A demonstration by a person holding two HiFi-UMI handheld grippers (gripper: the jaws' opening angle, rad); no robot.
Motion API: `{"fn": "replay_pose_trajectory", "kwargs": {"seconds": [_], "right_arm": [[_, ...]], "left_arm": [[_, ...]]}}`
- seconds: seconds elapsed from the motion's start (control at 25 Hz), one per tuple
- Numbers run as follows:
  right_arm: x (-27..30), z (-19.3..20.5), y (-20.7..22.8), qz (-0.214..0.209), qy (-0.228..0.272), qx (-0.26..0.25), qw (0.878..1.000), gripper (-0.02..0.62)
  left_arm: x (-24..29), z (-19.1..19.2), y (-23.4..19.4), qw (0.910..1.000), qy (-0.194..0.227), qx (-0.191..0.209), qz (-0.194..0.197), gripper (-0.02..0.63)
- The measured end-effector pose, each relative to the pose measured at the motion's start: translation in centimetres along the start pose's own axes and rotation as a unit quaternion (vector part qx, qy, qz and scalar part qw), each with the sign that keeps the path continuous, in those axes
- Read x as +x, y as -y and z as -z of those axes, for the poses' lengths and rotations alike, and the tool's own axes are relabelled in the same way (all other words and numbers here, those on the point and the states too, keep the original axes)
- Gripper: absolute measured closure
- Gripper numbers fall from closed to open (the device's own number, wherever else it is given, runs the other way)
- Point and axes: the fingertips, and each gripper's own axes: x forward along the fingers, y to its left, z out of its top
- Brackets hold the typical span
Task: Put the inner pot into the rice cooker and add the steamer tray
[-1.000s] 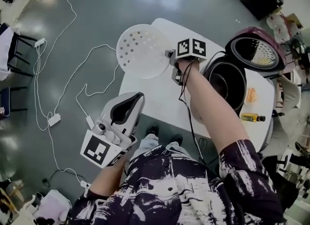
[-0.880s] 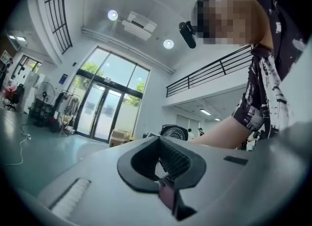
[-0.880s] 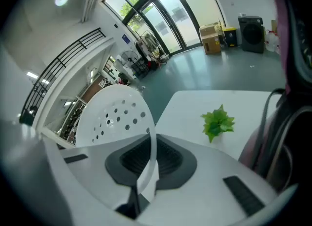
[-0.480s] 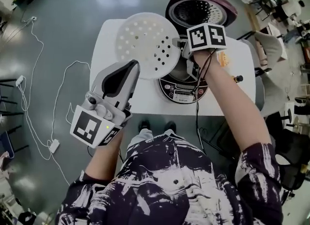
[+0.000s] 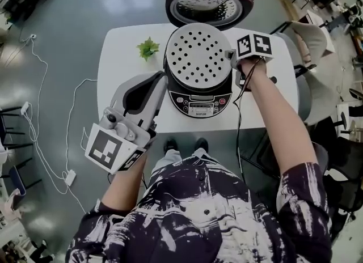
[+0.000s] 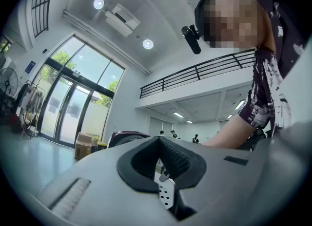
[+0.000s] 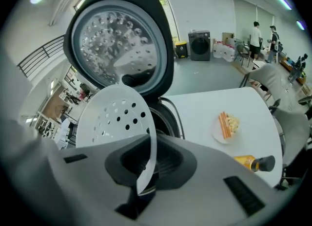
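White surface seen from above, rice cooker at its centre, control panel toward the person. Maroon lid is thrown open at the back, its perforated metal inner face up. Steamer tray, white and perforated, lies over the cooker's mouth and covers it wholly in the head view. The inner pot cannot be made out beneath it. Right gripper is at the tray's right edge, fingers pinching the thin rim. In the right gripper view the rim runs edge-on between the closed fingers of that gripper. From there the tray tilts up in front of the open lid. Whether it sits on the cooker's rim cannot be told. Left gripper is at the cooker's front-left corner, tips just beside the body and pointing toward it. Its fingers are pressed together with nothing gripped. A sliver of the tray shows past them. Small green plant stands on the surface left of the cooker. Right of the cooker are a plate of food and a yellow bottle with a dark cap. White cables trail over the grey floor on the left.
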Motion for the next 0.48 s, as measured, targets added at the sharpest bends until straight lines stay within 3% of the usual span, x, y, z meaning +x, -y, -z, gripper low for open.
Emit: {"fn": "replay_pose_trajectory", "kwargs": {"seconds": [0.24,0.48], "right_arm": [[2.1,2.3,1.7,0.021,-0.022,-0.007,1.000,0.583],[3.3,2.3,1.8,0.040,-0.044,-0.034,0.998,0.583]], "left_arm": [[-1.1,1.0,0.5,0.9999,-0.006,0.003,-0.015,0.601],[-1.1,0.9,0.0,0.9996,-0.012,0.001,-0.026,0.601]]}}
